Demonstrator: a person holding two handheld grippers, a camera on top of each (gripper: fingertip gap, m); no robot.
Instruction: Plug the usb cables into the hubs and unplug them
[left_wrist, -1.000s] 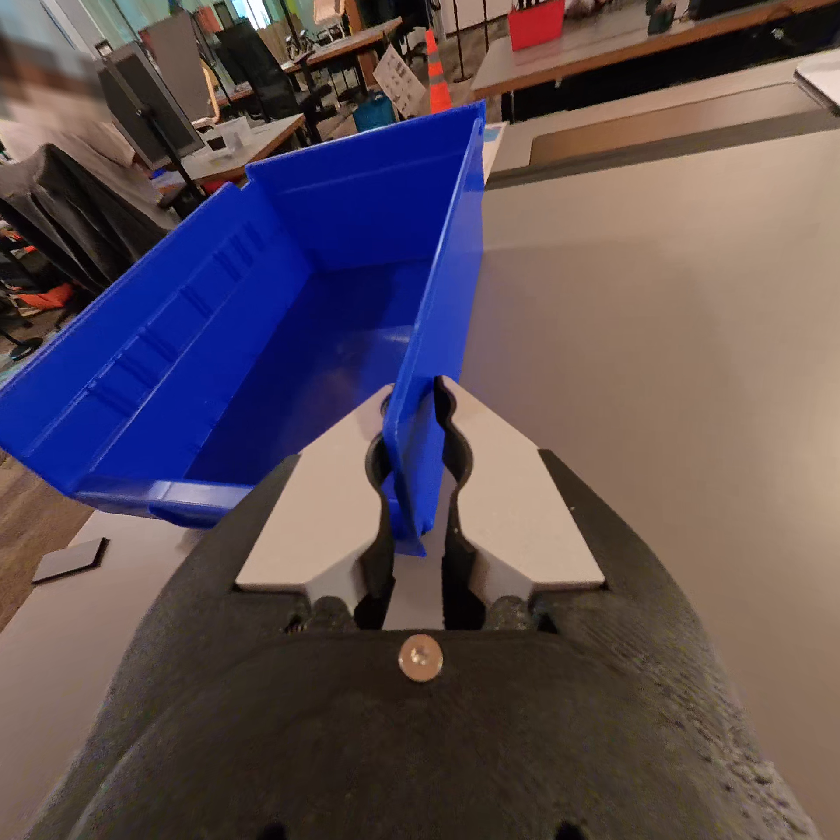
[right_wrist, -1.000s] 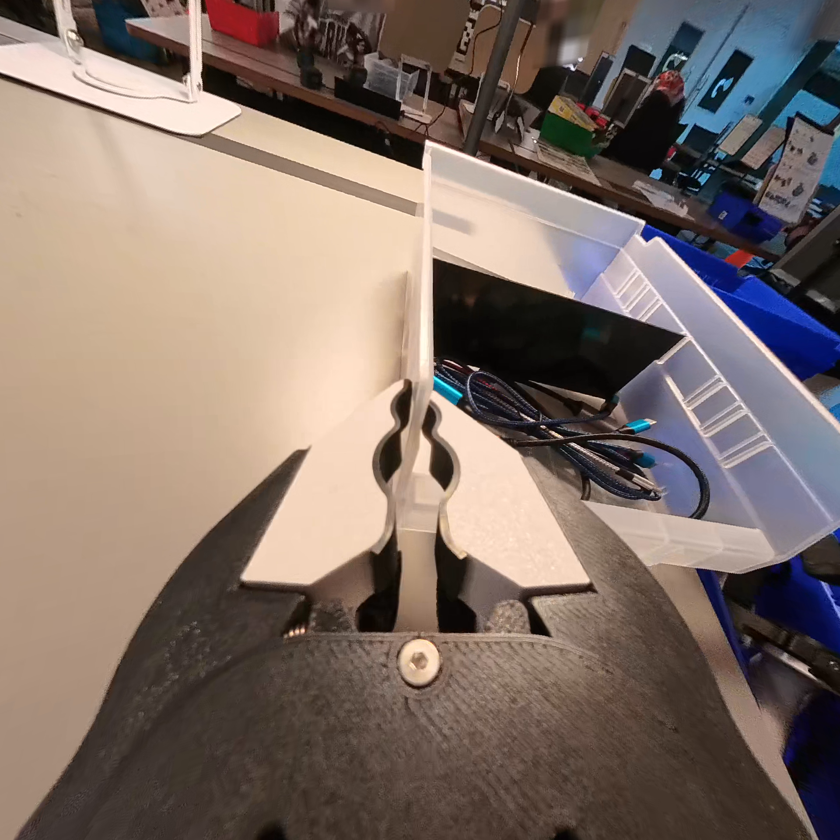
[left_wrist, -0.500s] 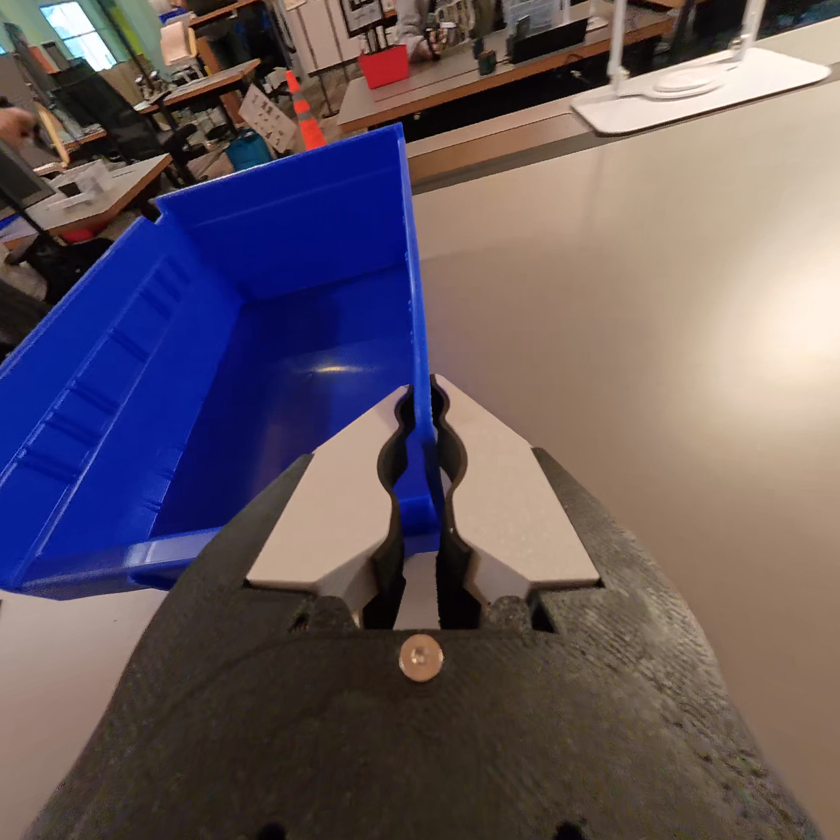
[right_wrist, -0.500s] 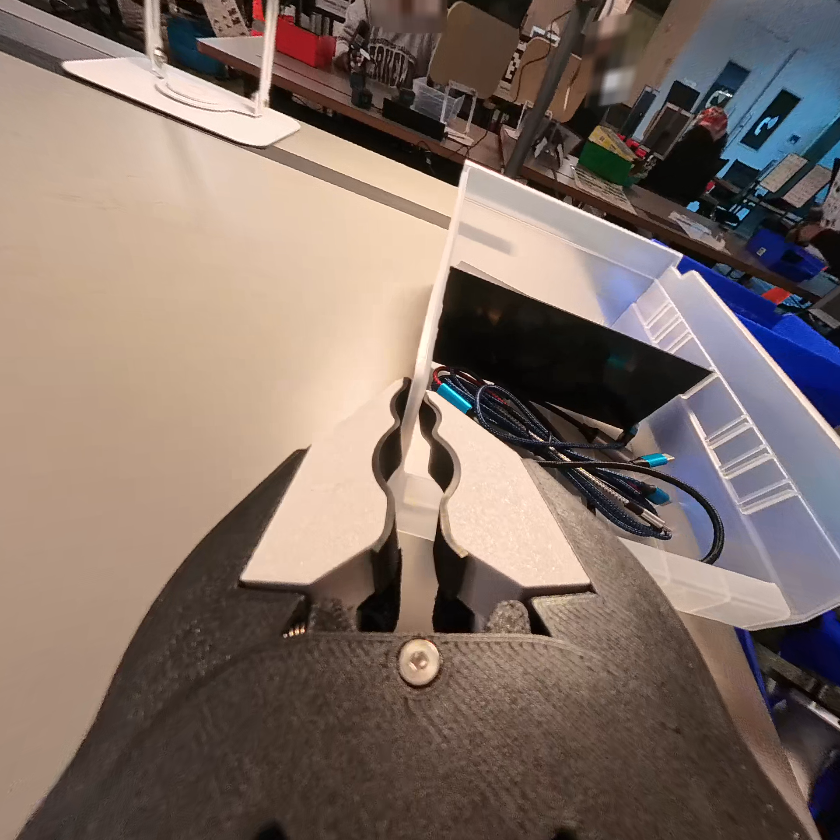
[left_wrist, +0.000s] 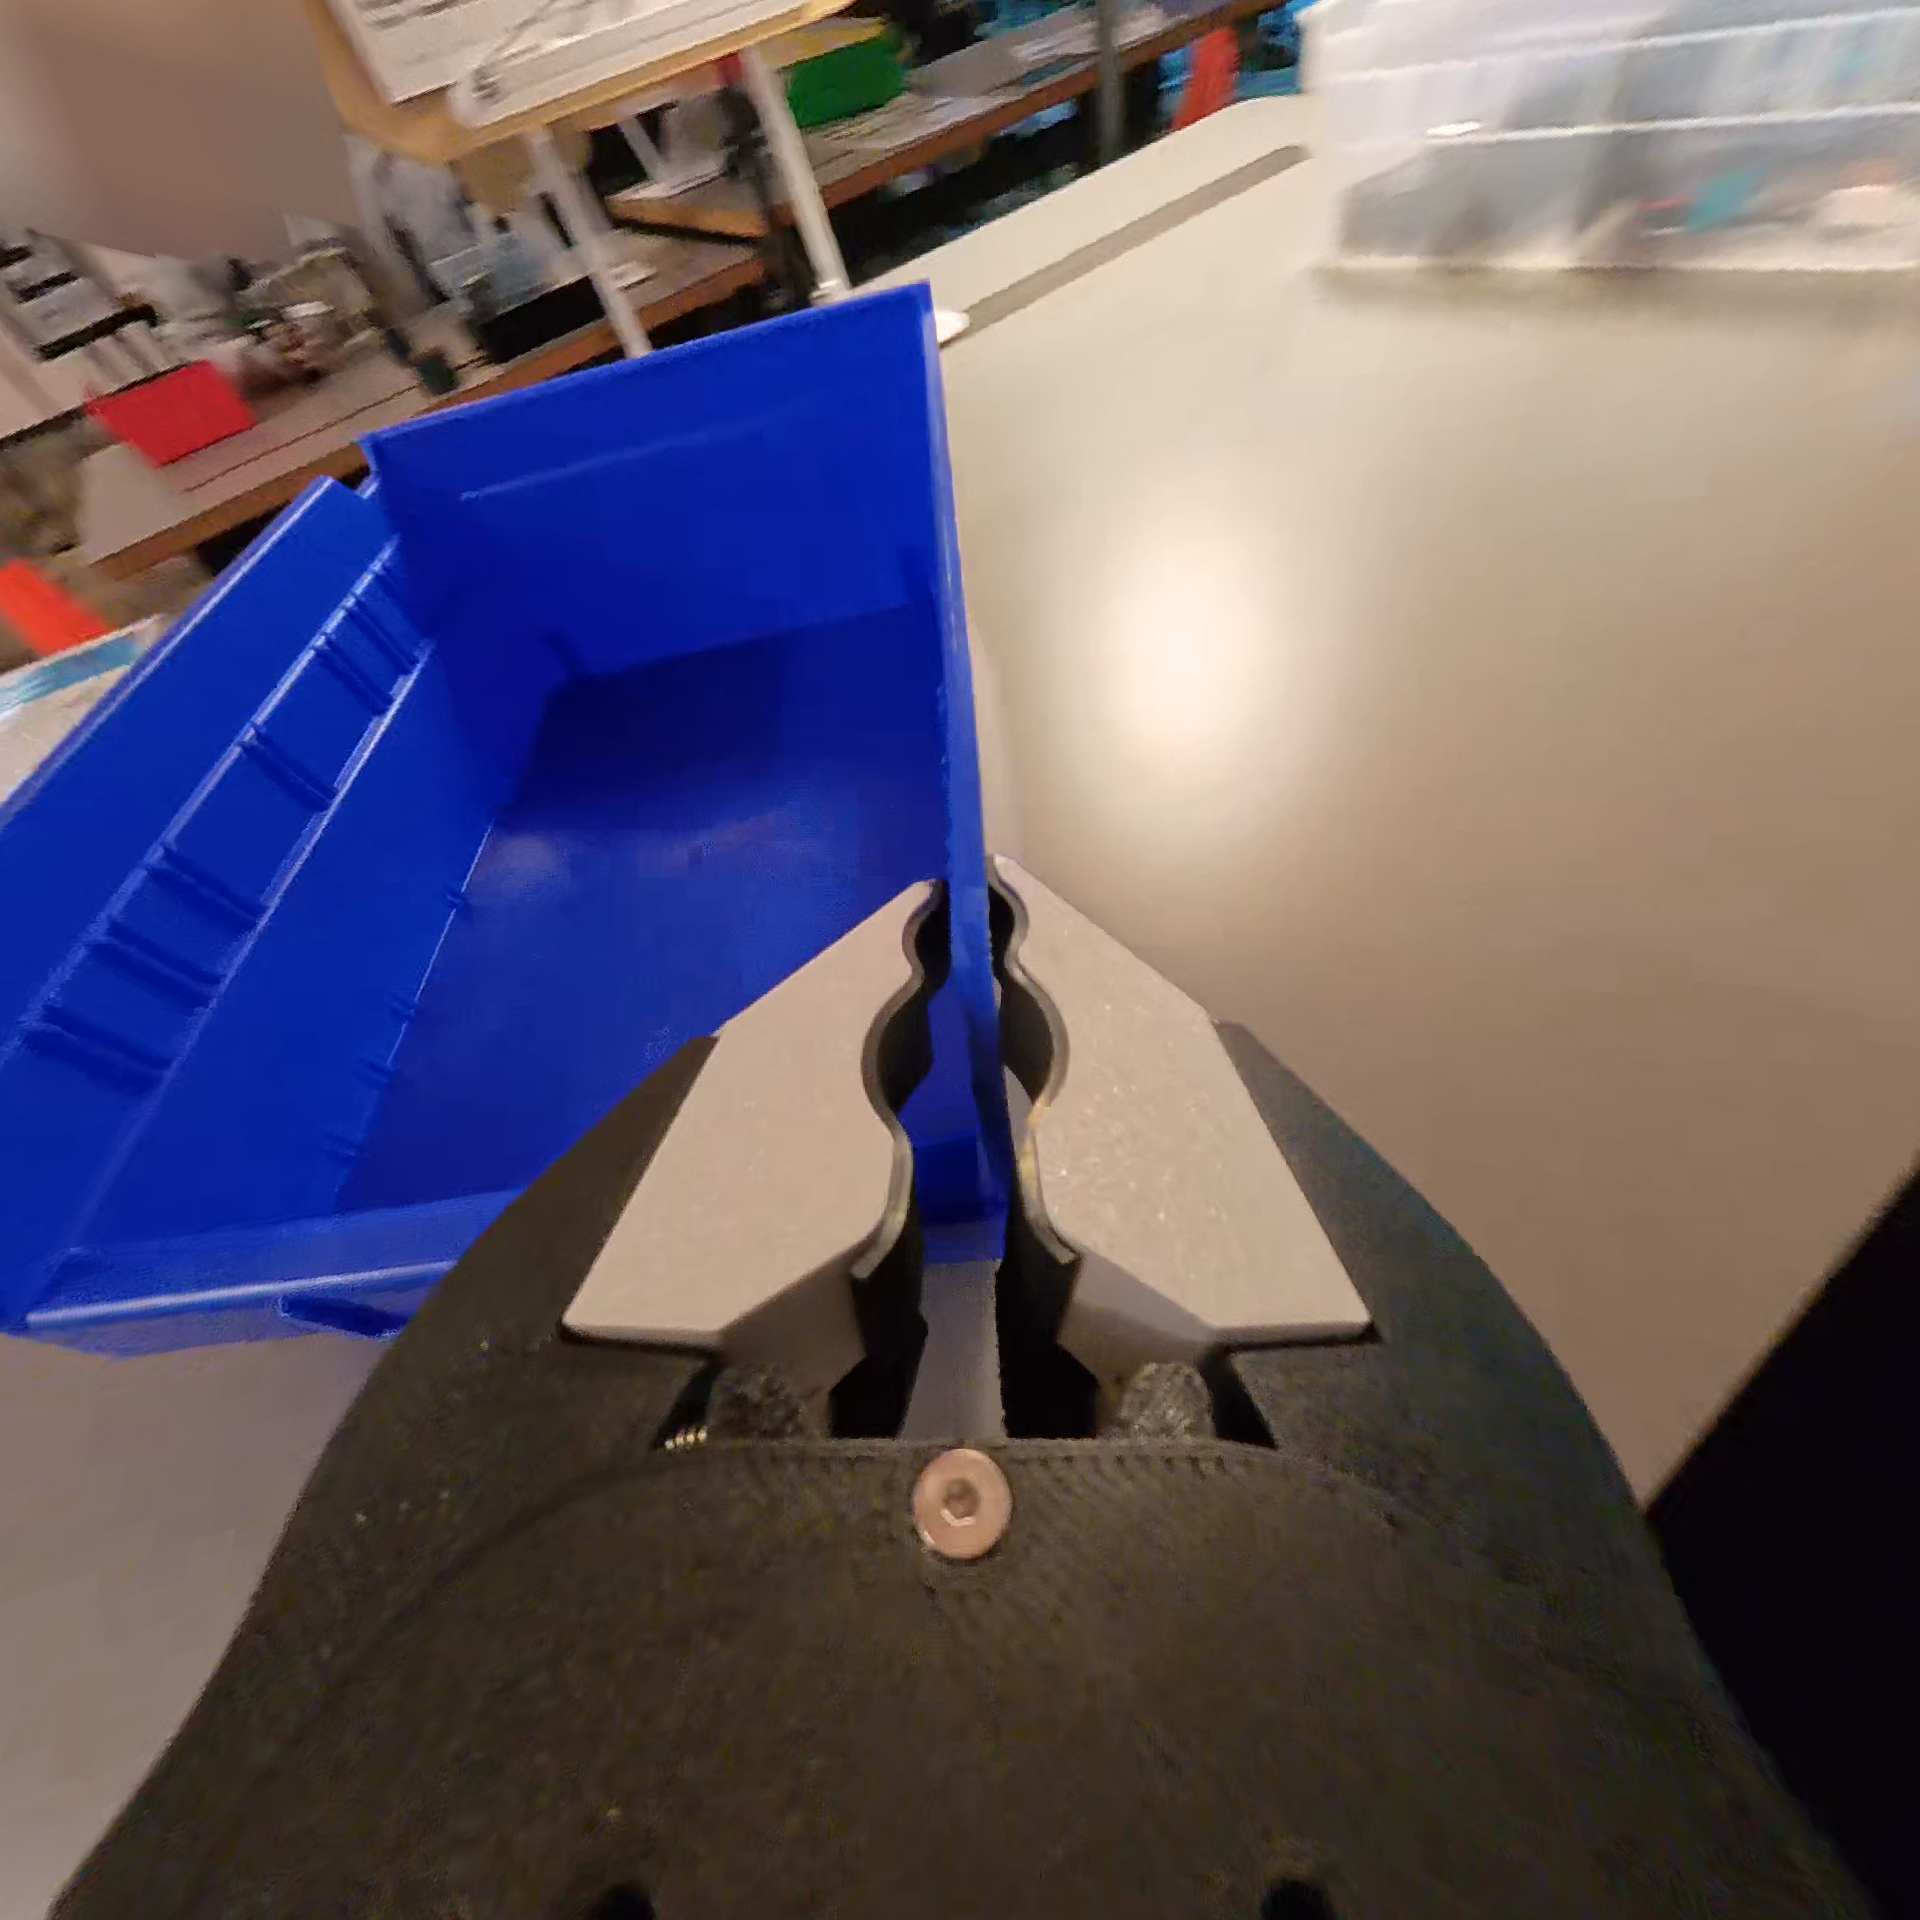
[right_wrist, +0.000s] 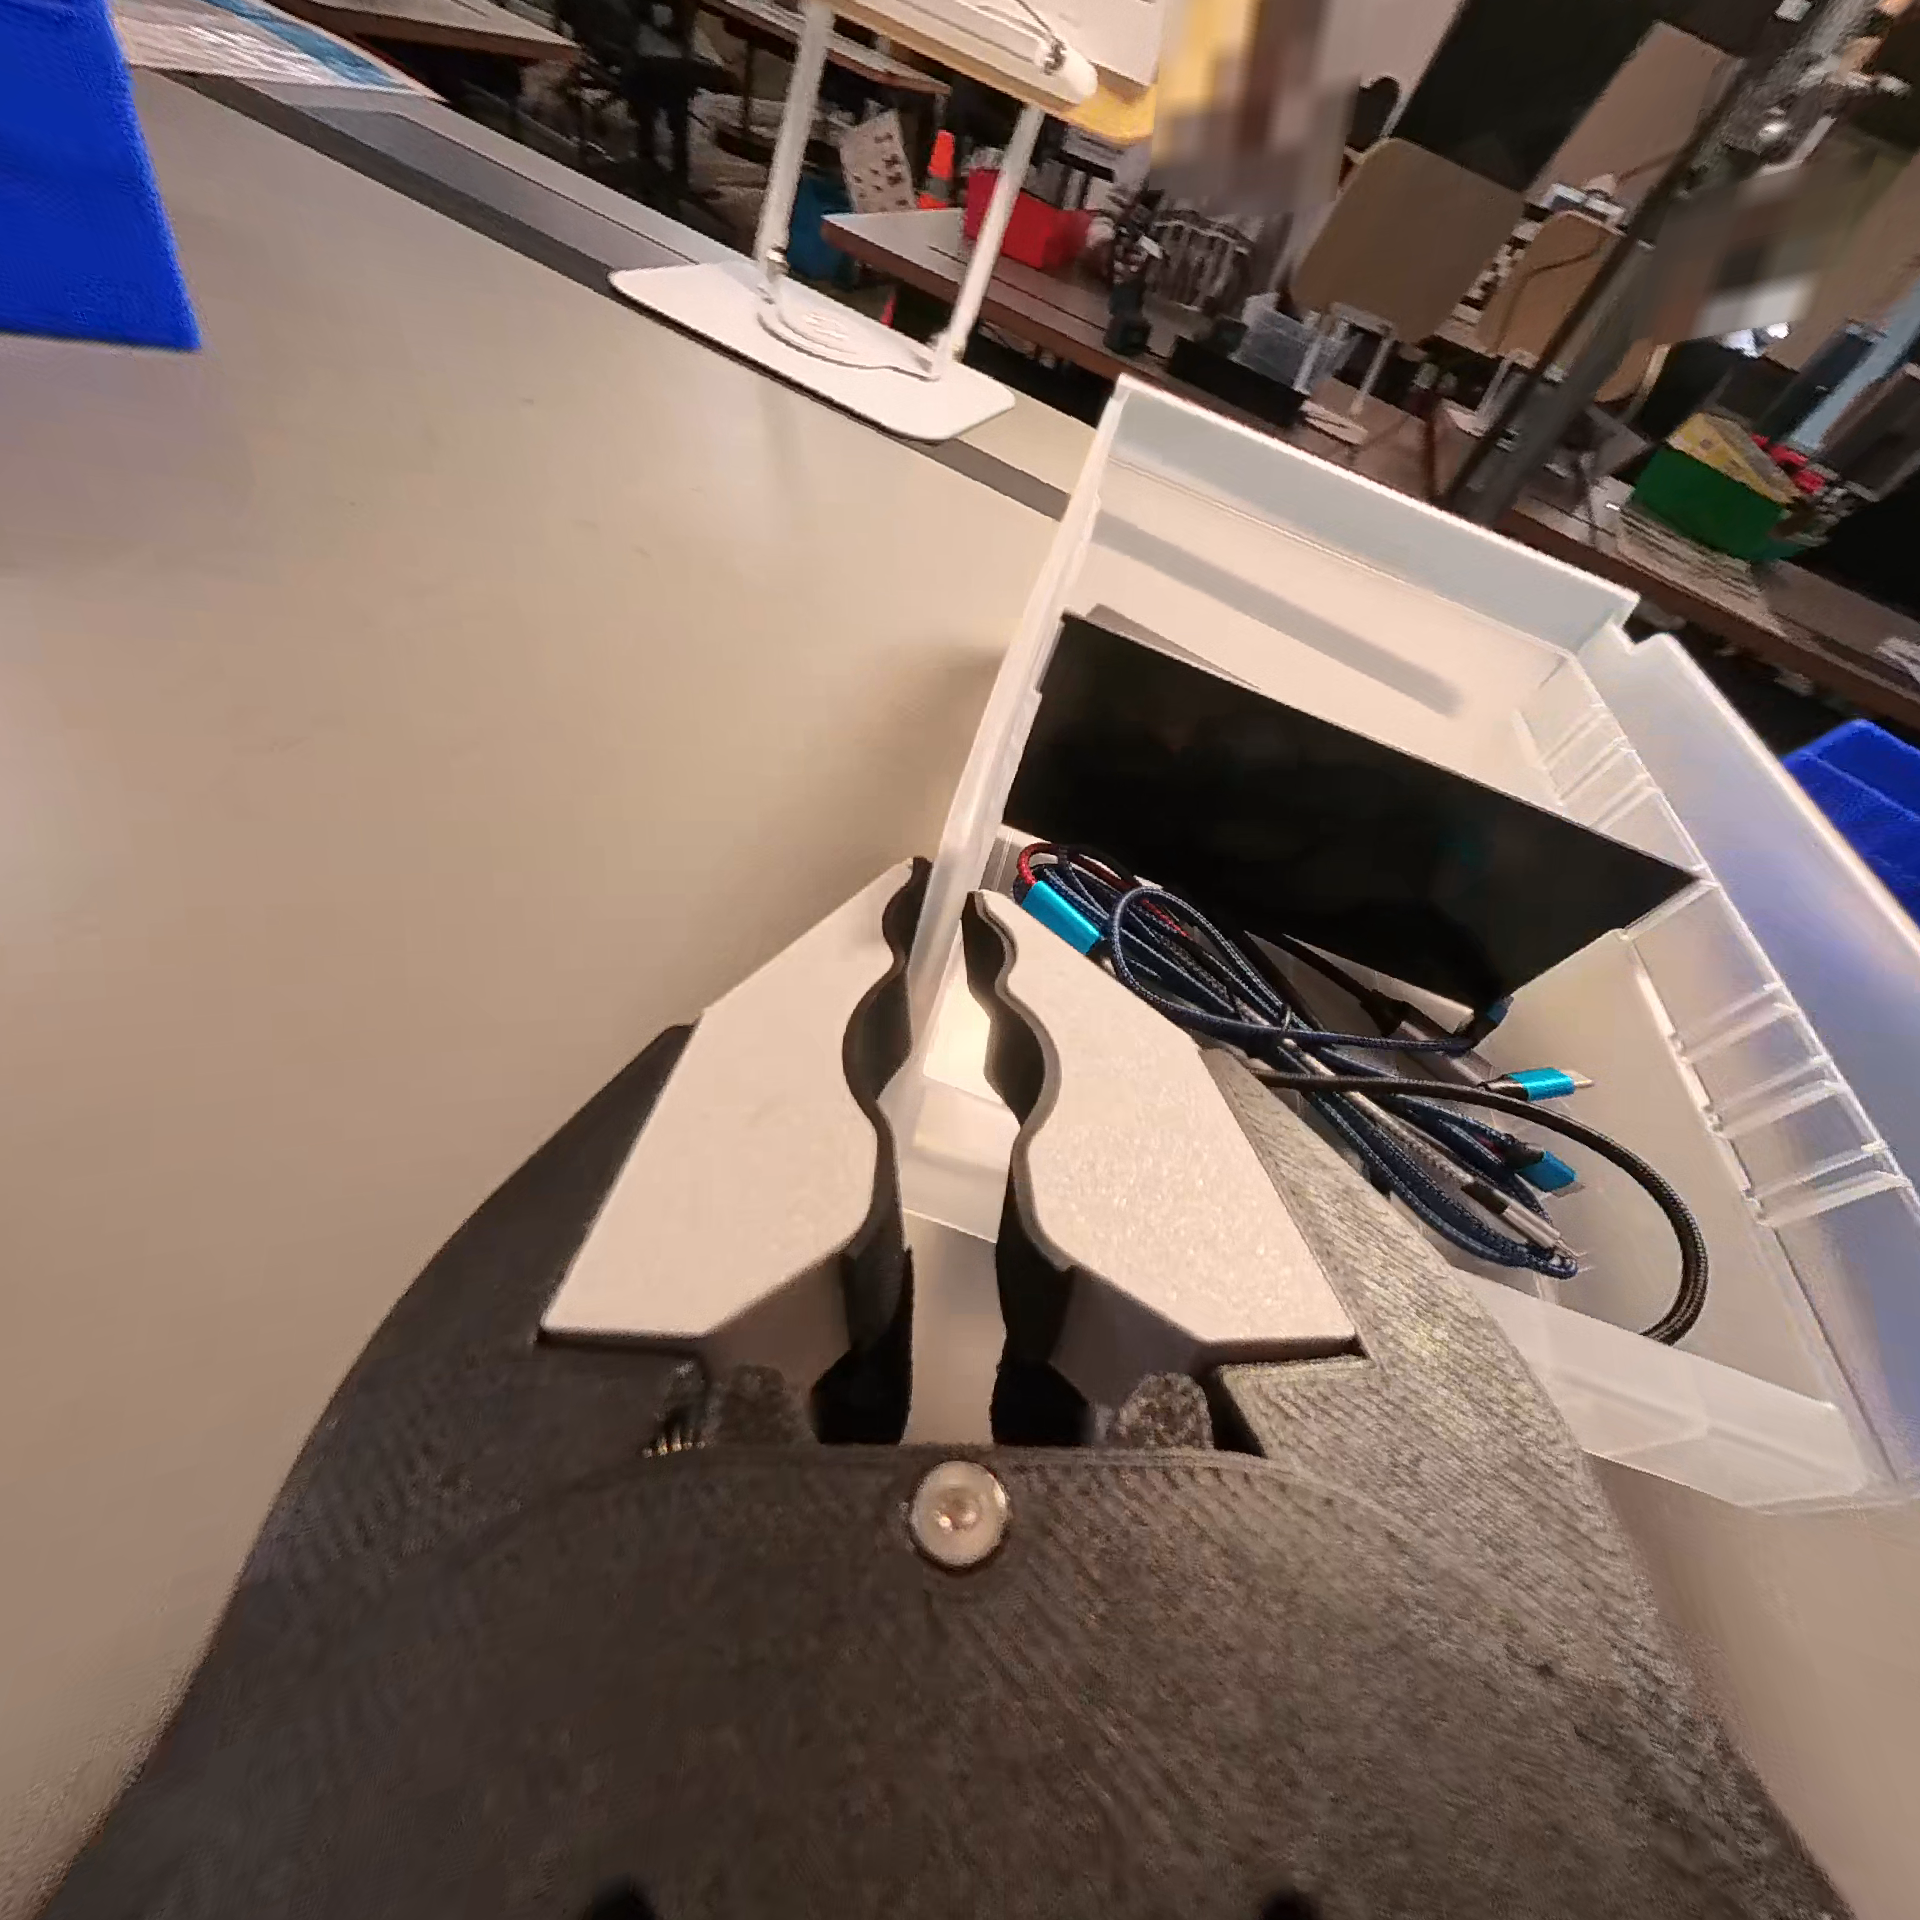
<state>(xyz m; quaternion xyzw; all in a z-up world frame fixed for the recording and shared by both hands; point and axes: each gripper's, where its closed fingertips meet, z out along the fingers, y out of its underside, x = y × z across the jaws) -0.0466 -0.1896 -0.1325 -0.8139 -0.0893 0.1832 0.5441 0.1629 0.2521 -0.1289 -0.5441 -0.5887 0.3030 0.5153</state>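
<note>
While both grippers reach forward over the broad beige table (left_wrist: 1455, 727), each is clamped on the side wall of a storage bin. The blue bin (left_wrist: 312, 935), seen in the left wrist view, rests on the table with its interior bare and ribbed along the far side wall; its right wall passes edge-on between the fingers of the left gripper (left_wrist: 968, 904), which straddles the wall from above, one finger inside the bin and one outside, jaws closed against the plastic. In the right wrist view the translucent white bin (right_wrist: 1714, 1091) sits near the table's right edge; the right gripper (right_wrist: 940, 883) likewise pinches the bin's left wall, its jaws narrowed onto the thin panel, with the left finger outside and the right finger inside. Within this bin a black flat panel (right_wrist: 1351, 831) leans across the rear, and in front of it lies a tangle of braided usb cables (right_wrist: 1299, 1049), dark blue and black with light-blue connector shells. A white lamp base (right_wrist: 831, 332) stands on the table beyond. No hub can be made out with certainty.
</note>
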